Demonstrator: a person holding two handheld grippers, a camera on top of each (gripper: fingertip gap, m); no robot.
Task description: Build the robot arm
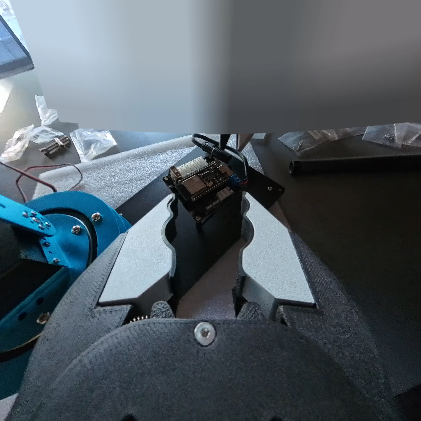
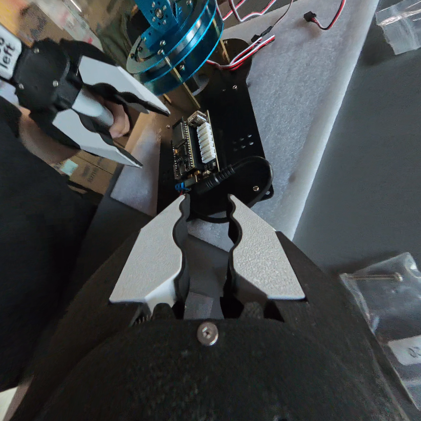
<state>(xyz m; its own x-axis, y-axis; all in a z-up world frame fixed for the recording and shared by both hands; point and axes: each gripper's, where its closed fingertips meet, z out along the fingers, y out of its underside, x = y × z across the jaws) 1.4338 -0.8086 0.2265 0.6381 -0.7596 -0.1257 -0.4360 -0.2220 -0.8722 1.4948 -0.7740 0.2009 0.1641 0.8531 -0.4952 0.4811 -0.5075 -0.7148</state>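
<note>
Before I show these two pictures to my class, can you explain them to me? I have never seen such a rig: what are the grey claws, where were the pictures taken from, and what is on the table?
Each picture comes from a camera mounted on a hand-held gripper, looking along its two grey fingers. A person holds one gripper in each hand; there is no robot arm. The left gripper and the right gripper are both open and hold nothing. Both point at a circuit board mounted on a black plate, with a black power plug in it. Beside it on the plate stands a blue metal turntable. The plate lies on white foam sheet. Clear plastic bags of small parts lie around.
</note>
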